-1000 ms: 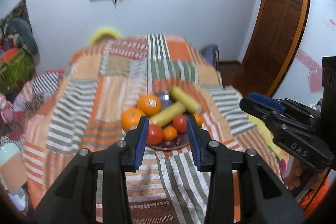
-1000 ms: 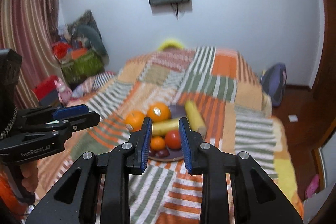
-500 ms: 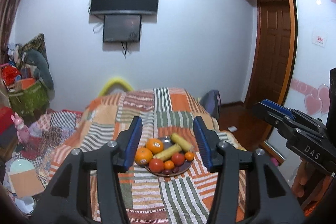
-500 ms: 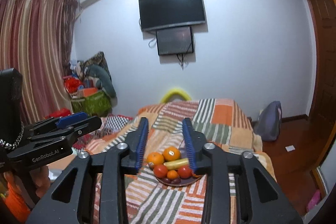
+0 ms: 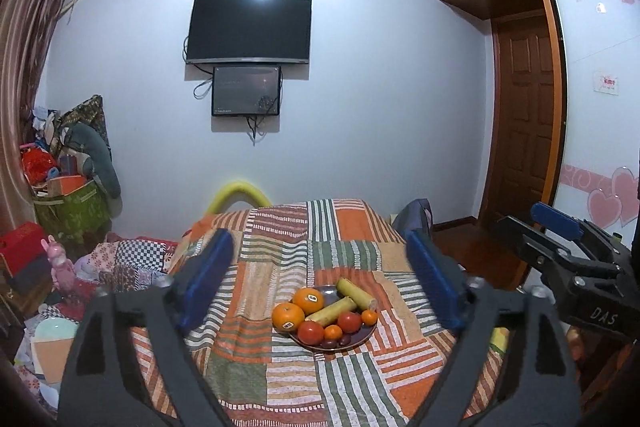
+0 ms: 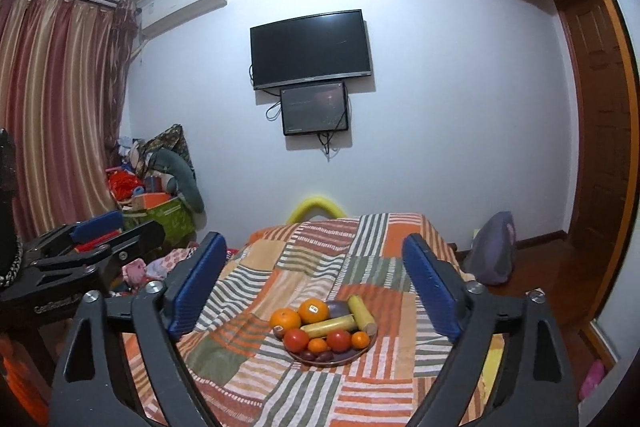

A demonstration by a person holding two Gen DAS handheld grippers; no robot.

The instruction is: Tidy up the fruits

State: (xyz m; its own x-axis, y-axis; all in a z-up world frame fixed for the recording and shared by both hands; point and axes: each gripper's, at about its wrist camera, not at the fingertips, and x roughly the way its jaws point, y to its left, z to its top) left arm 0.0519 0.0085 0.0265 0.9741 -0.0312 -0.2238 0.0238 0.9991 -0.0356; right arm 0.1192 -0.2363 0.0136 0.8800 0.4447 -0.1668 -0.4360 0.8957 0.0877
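Observation:
A dark plate point(image 5: 362, 338) of fruit sits on a striped patchwork blanket point(image 5: 280, 259). It holds two oranges point(image 5: 309, 300), two yellow-green stalks point(image 5: 355, 293), red tomatoes point(image 5: 310, 332), small tangerines and dark plums. It also shows in the right wrist view point(image 6: 362, 349). My left gripper point(image 5: 320, 283) is wide open and empty, held back from the plate. My right gripper point(image 6: 316, 287) is wide open and empty too. Each gripper shows at the other view's edge: the right one point(image 5: 560, 247), the left one point(image 6: 92, 243).
A TV point(image 5: 249, 29) and a small screen hang on the far wall. Piled clutter and a green box point(image 5: 72, 203) stand at the left. A wooden door point(image 5: 524, 123) and a grey bag point(image 6: 494, 253) are at the right. Curtains point(image 6: 52, 115) hang at the left.
Both grippers have pulled back and up from the plate and opened wide. The fruit plate now looks smaller and farther away.

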